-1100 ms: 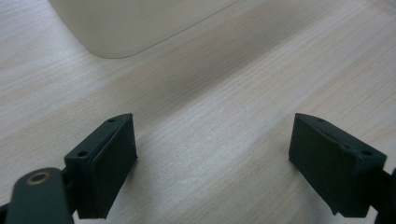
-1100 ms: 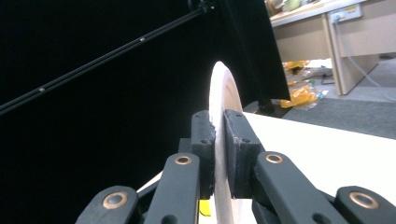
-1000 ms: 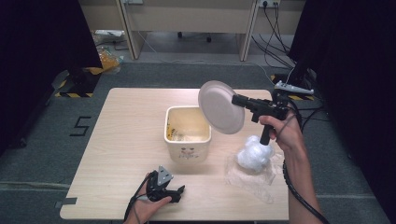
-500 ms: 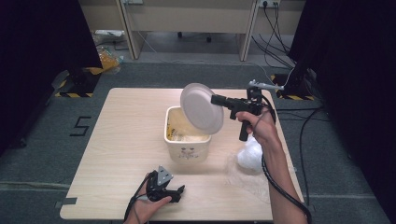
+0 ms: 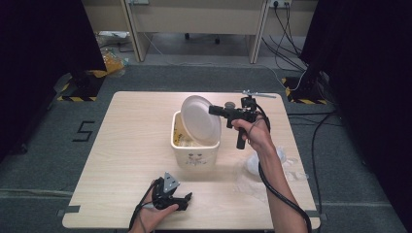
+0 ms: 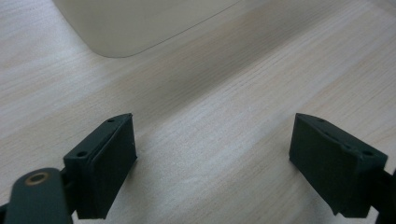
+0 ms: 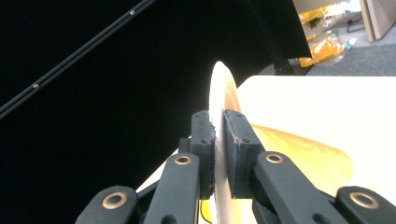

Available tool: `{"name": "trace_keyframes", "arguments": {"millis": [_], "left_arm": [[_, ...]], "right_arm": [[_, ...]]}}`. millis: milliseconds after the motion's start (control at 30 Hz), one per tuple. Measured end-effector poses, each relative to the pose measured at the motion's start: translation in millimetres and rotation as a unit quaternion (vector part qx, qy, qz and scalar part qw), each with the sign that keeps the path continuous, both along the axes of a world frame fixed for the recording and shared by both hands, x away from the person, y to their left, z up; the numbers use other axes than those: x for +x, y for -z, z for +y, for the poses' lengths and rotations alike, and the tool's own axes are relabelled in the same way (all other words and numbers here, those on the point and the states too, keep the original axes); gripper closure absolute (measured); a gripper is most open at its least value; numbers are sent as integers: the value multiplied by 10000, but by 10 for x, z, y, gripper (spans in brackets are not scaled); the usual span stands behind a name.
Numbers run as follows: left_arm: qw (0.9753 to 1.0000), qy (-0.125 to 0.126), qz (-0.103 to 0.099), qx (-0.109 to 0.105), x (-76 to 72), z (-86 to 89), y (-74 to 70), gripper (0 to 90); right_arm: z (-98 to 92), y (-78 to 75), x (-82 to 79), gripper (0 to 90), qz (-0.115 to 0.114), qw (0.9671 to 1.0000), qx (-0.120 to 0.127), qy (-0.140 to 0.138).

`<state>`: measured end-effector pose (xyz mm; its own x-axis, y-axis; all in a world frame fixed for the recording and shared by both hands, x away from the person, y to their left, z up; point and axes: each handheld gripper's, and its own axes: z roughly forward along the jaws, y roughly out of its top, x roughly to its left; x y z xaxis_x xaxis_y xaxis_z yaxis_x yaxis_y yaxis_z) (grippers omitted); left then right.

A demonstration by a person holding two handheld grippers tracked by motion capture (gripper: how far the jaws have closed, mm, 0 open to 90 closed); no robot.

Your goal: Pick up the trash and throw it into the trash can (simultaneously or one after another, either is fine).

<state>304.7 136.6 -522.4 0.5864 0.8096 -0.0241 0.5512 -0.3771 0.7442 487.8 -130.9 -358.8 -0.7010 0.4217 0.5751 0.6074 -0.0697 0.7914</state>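
A dark numeral "5" (image 5: pixel 85 131) is marked on the grey floor left of the table (image 5: pixel 126 145); the small dark print on the front of the cream square bin (image 5: pixel 194 154) is too blurred to read. The right gripper (image 5: pixel 214 110) is clamped on the rim of a white round plate (image 5: pixel 199 120), held on edge and tilted over the bin's open top; in the right gripper view the plate (image 7: pixel 219 93) shows edge-on between the closed jaws. Inside the bin some yellowish contents show beside the plate, hard to make out. The left gripper (image 5: pixel 182 201) rests low at the table's near edge with its jaws wide apart and nothing between them; its own view shows bare wood and a corner of the bin (image 6: pixel 140 23). Crumpled clear plastic wrap (image 5: pixel 286 165) lies on the table, partly hidden behind the right forearm.
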Motion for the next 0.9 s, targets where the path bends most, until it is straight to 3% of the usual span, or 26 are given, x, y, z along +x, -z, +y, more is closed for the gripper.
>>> {"name": "trace_keyframes", "arguments": {"millis": [167,233,433,533,667,900], "left_arm": [[10000,-19,-4,-17,0,-2,1,139],[10000,-9,2,1,0,1,0,139],[10000,-9,3,3,0,1,0,138],[10000,-27,-10,-15,0,-1,2,138],[10000,-23,-12,-7,1,-1,3,138],[10000,-20,8,-12,1,0,0,137]], "right_arm": [[35,88,27,825,69,9999,-74,-19],[37,130,40,802,54,9995,-295,93],[-25,126,39,760,32,9989,-417,231],[-124,80,-12,698,-120,9976,-599,317],[-251,53,-84,634,-154,9967,-674,434],[-505,130,-231,568,-212,9930,-986,612]]}}
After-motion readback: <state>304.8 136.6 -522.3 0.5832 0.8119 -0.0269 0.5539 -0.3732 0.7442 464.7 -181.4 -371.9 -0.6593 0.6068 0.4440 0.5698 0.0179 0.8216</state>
